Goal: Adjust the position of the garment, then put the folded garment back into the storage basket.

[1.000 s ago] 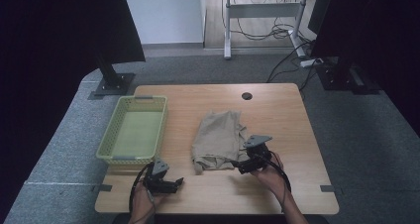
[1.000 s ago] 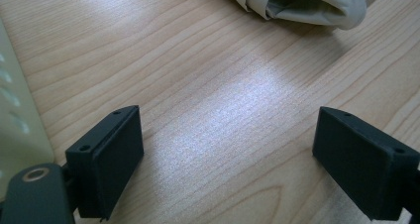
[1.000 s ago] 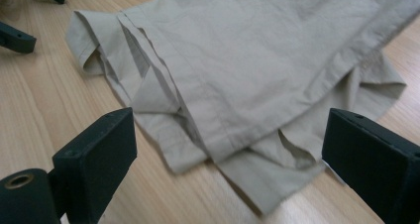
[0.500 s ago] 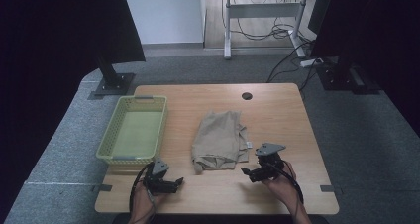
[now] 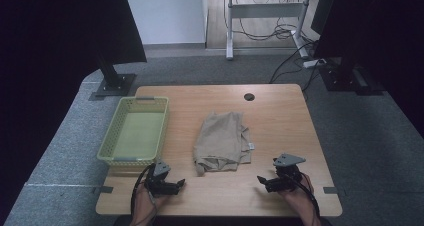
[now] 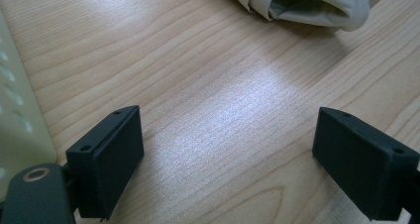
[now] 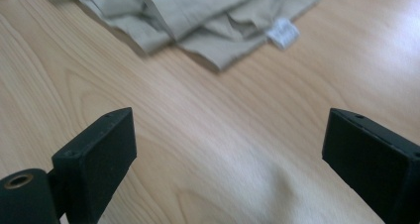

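From the high view, one folded beige cloth garment [image 5: 221, 142] lay mid-counter on the light wooden counter [image 5: 280, 116], just right of one pale green plastic mesh basket [image 5: 135, 131], which stood empty. My left gripper [image 5: 172, 185] and right gripper [image 5: 265, 182] sat near the counter's front edge, each apart from the garment.

In the left gripper view, my jaws were spread wide over bare wood, with the garment's folded corner [image 6: 307, 6] ahead.

In the right gripper view, my jaws were likewise spread and empty, the garment [image 7: 198, 16] and its one small white label [image 7: 283, 33] ahead.

To do this well, I judged I should pinch all layers at the two near corners together, so the fold held.
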Demonstrator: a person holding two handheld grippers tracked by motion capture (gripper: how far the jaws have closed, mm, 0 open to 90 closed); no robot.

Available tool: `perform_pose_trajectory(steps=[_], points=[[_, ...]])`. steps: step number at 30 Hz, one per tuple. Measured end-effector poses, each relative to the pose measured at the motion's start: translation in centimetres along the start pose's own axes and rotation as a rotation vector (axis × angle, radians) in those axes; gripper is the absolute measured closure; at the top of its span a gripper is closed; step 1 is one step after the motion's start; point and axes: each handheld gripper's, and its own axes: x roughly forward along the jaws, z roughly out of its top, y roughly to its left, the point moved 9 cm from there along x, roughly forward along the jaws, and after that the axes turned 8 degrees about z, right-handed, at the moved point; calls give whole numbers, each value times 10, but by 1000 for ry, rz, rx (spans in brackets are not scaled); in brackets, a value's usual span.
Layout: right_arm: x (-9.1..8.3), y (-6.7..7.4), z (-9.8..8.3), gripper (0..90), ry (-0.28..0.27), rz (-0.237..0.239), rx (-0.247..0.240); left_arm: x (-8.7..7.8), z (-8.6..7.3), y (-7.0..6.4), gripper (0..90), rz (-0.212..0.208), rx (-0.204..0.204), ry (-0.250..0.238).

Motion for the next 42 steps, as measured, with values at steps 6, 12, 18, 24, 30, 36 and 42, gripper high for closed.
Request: perform_pose_trajectory(steps=[6,12,18,24,30,36,42], points=[[3,-6,-23,63,37,-18,24,0,0,0,119,0,0,0],[6,-8,-36,44,63,-22,40,0,0,0,119,0,0,0],[5,-8,-37,40,66,-32,42,1,-1,-2,78,-16,15,7],[5,-8,-37,41,65,-32,43,1,0,-2,81,-13,11,6],[5,-8,-37,42,65,-32,44,0,4,-3,101,-24,7,-6],[5,-8,-37,42,65,-32,44,-2,11,-8,105,-42,12,-18],[4,-8,-37,42,65,-32,44,-5,22,-13,112,-61,25,-34]])
